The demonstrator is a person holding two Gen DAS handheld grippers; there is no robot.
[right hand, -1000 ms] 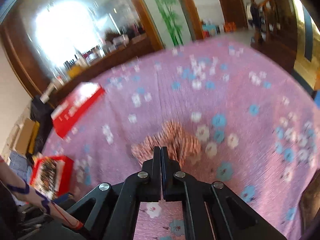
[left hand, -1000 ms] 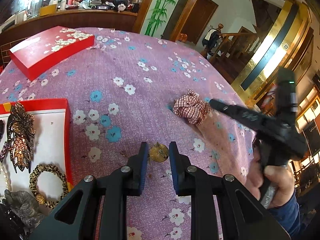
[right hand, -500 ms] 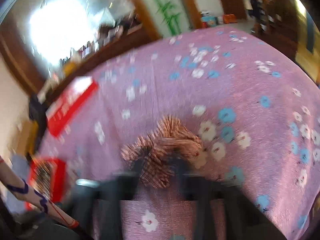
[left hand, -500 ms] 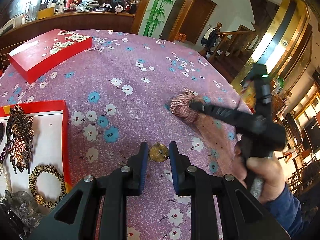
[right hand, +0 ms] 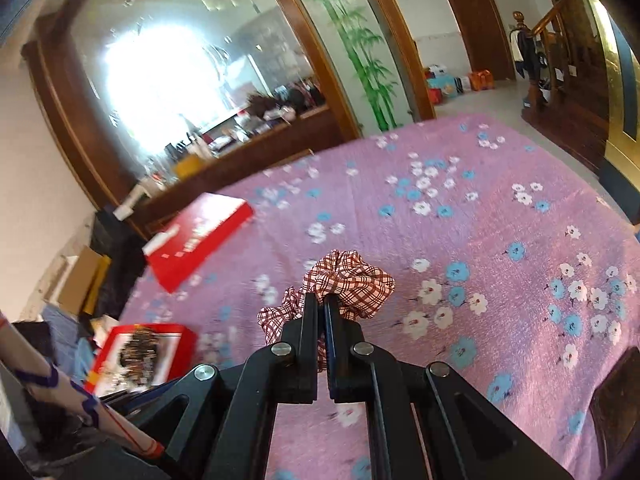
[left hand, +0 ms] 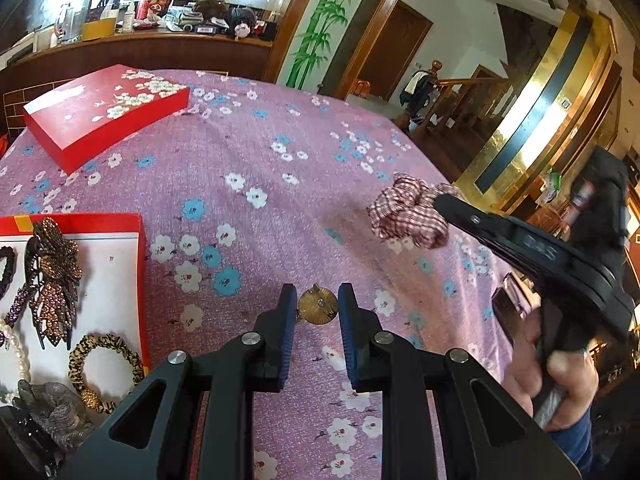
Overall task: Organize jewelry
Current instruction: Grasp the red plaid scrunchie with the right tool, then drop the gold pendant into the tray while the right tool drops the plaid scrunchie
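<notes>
My right gripper [right hand: 320, 300] is shut on a red-and-white plaid scrunchie [right hand: 352, 280] and holds it off the purple floral tablecloth [right hand: 500, 220]. In the left wrist view the scrunchie [left hand: 408, 212] hangs at the right gripper's tip [left hand: 440, 200]. My left gripper [left hand: 318, 296] is open, its fingers on either side of a small round gold brooch [left hand: 318, 306] lying on the cloth. A red-rimmed open jewelry box [left hand: 120, 222] at the left holds a leopard scrunchie [left hand: 104, 368], a beaded flower clip [left hand: 52, 276], pearls and other pieces.
The red box lid [left hand: 104, 114] with white blossoms lies at the far left of the table; it also shows in the right wrist view [right hand: 200, 236]. A wooden counter [left hand: 140, 46] stands behind the table. The table's right edge drops off near my right hand [left hand: 560, 372].
My right gripper opened, closed on the plaid scrunchie and lifted it off the cloth. My left gripper has stayed around the gold brooch.
</notes>
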